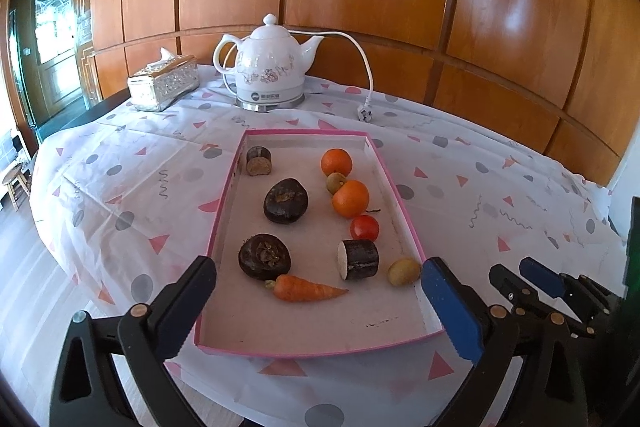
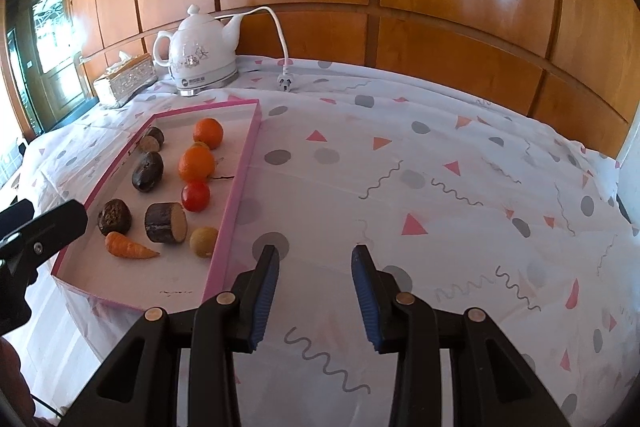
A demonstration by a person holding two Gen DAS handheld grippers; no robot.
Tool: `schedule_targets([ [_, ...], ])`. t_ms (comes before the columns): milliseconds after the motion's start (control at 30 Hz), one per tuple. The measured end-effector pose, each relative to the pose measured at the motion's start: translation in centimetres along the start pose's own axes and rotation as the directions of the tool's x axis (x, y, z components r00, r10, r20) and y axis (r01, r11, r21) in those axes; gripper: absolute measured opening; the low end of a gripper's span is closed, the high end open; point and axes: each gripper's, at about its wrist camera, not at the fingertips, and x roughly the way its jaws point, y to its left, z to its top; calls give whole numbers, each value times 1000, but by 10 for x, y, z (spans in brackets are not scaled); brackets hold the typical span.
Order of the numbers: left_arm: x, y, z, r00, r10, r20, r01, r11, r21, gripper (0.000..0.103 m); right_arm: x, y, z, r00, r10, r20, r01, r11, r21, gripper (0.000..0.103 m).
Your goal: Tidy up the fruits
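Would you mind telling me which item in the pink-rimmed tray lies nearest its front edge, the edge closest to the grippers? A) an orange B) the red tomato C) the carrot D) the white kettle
C: in the left wrist view the carrot lies closest to the front wall of the tray, with the tomato and both oranges farther back, and the kettle stands outside on the tablecloth.

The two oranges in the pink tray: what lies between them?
A small greenish-brown fruit sits between the far orange and the near orange, touching or nearly touching both. The left wrist view shows it best; the right wrist view mostly hides it.
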Motion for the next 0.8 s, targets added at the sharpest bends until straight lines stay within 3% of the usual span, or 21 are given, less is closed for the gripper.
schedule_targets([
  [800,0,12,0,998,58,15,-57,996,-63,103,-1,11,-1,1000,-4,19,5,999,-52,38],
])
